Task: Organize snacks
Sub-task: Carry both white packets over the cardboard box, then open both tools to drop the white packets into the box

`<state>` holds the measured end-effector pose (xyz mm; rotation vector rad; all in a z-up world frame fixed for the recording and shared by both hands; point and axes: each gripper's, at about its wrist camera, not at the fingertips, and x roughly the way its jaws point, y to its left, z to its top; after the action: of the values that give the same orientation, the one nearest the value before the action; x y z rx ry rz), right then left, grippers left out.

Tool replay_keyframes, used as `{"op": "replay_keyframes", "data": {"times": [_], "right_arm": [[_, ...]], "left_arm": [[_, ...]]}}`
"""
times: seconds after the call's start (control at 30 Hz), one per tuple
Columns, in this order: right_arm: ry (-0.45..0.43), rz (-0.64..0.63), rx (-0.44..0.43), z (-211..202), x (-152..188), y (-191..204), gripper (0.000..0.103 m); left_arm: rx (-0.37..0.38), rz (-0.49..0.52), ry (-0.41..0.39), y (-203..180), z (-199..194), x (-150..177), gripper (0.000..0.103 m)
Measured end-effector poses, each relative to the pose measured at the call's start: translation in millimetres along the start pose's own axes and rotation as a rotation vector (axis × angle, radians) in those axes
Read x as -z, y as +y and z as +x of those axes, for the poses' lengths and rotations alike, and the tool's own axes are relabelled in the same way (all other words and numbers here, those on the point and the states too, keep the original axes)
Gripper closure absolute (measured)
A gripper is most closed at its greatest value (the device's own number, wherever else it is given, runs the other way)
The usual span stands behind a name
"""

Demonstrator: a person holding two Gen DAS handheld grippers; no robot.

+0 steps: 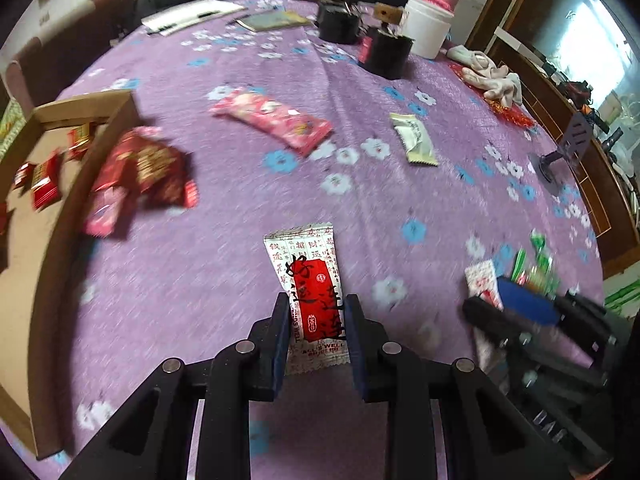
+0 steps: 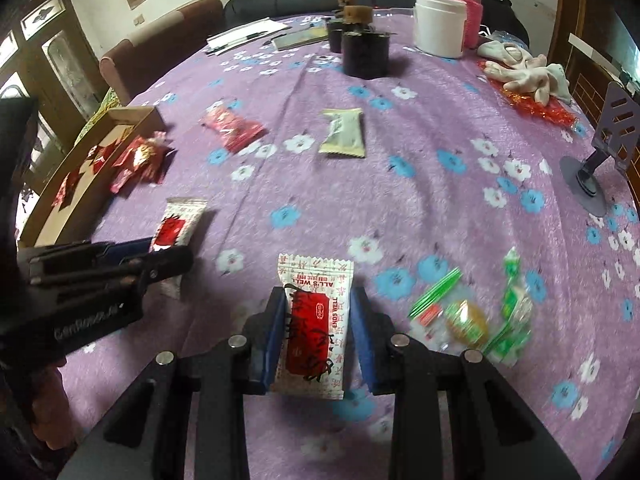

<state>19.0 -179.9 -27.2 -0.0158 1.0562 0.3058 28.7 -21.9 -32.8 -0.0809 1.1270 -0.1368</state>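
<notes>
Left gripper (image 1: 318,316) clamps white-and-red snack packet (image 1: 306,276) above purple floral tablecloth (image 1: 240,240); right gripper (image 2: 318,310) clamps matching packet (image 2: 316,320) likewise; packets likely light, crinkly, slippery; mid-body sidewise pinch suits; cardboard box (image 1: 120,108) lies left.

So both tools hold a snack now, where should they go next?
Probably over to the open brown cardboard box to drop them in. The left tool and right tool each grip a white-and-red wrapped snack, and red snacks already lie inside.
</notes>
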Motion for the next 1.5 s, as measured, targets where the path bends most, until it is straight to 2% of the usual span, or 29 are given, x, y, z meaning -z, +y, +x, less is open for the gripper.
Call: {"op": "replay_keyframes", "data": {"times": [0.2, 0.4, 0.6, 0.77, 1.0, 1.13, 1.23, 1.33, 1.47, 1.5], "right_arm": [[-0.012, -0.038, -0.034, -3, 4, 31, 0.072], [-0.017, -0.12, -0.073, 0, -5, 80, 0.072], [-0.053, -0.202, -0.146, -4, -37, 138, 0.072], [-0.073, -0.29, -0.216, 3, -70, 200, 0.072], [-0.022, -0.348, -0.297, 48, -97, 277, 0.072], [0.017, -0.386, -0.305, 73, -99, 310, 0.071], [0.027, -0.396, -0.295, 82, -98, 320, 0.07], [0.029, -0.397, -0.275, 88, -99, 324, 0.068], [0.019, -0.38, -0.268, 87, -101, 322, 0.067], [0.016, -0.374, -0.269, 86, -101, 320, 0.063]], "left_arm": [[-0.055, 0.014, -0.065, 25, -20, 23, 0.076], [-0.085, -0.013, -0.123, 54, -40, 38, 0.076], [-0.108, -0.1, -0.198, 99, -71, 36, 0.076], [-0.149, -0.222, -0.23, 157, -91, 28, 0.075], [-0.255, -0.385, -0.163, 247, -82, 25, 0.075], [-0.264, -0.447, -0.117, 280, -70, 27, 0.074], [-0.316, -0.46, -0.123, 288, -68, 27, 0.074], [-0.349, -0.463, -0.11, 291, -68, 26, 0.068], [-0.376, -0.486, -0.117, 294, -71, 25, 0.046], [-0.385, -0.488, -0.125, 295, -72, 26, 0.045]]}}
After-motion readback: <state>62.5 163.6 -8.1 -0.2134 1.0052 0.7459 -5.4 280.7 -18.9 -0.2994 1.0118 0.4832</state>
